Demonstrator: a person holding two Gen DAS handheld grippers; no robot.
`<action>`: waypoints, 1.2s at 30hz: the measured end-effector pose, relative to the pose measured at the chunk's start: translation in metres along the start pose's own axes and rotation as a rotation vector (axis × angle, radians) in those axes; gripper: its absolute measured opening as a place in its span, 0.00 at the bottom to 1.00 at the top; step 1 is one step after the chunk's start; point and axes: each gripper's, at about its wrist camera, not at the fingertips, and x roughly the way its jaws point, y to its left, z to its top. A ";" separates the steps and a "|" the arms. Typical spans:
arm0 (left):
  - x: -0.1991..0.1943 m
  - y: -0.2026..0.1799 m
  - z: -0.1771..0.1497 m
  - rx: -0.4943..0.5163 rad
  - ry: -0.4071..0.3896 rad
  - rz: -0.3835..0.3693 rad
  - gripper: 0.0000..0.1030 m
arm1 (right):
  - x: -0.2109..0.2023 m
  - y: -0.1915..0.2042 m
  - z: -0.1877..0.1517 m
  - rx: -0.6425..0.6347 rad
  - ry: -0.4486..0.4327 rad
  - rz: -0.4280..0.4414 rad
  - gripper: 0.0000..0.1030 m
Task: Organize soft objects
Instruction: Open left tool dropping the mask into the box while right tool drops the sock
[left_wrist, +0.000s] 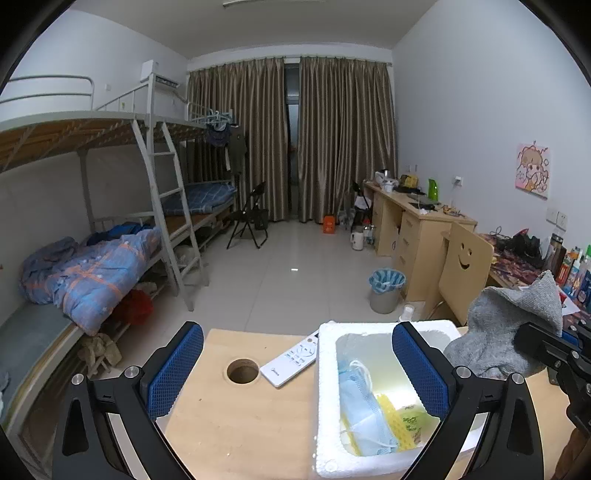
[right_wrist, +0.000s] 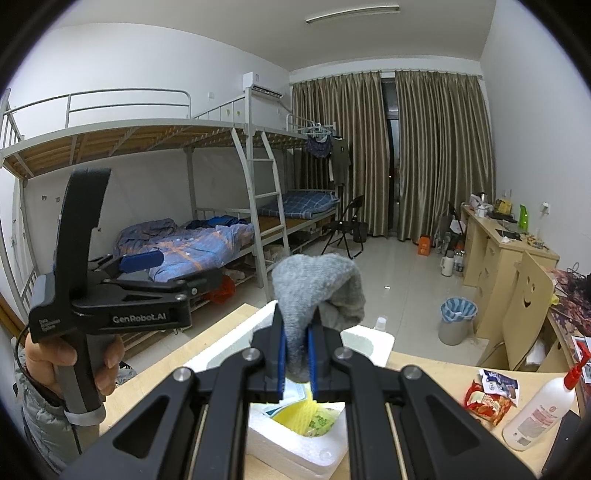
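Black arms of the left gripper (left_wrist: 297, 363) fill the bottom of the left view, and its two blue pads (left_wrist: 176, 369) stand far apart with nothing pinched between them. Under them is the wooden table (left_wrist: 236, 424), with a round hole (left_wrist: 242, 371) in its top. On the table sits a white foam box (left_wrist: 327, 406), open at the top. One pad of the left gripper hangs over the inside of the box. Inside the box lie a light blue face mask (left_wrist: 360, 413), a yellow net piece (left_wrist: 389, 413) and a green packet (left_wrist: 415, 421). The right gripper (right_wrist: 297, 363) is pressed together on a gray sock (right_wrist: 317, 288), which sticks up above its blue pads and flops over at the top. The sock is held in the air above the box, near its right side. A white remote (left_wrist: 290, 360) lies on the table, touching the left wall of the box. In the right view a hand (right_wrist: 74, 365) grips the handle of the left gripper, and a white spray bottle (right_wrist: 539, 410) and a red snack bag (right_wrist: 485, 402) lie on the table to the right of the box.
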 end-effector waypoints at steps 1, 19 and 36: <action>0.001 0.001 -0.001 -0.003 0.004 0.005 0.99 | 0.001 0.000 0.000 0.001 0.004 0.000 0.12; 0.006 0.005 -0.002 -0.020 0.031 0.016 0.99 | 0.033 0.001 -0.010 0.015 0.093 0.015 0.12; 0.009 0.008 -0.004 -0.028 0.047 0.022 0.99 | 0.051 0.000 -0.018 0.036 0.152 0.026 0.61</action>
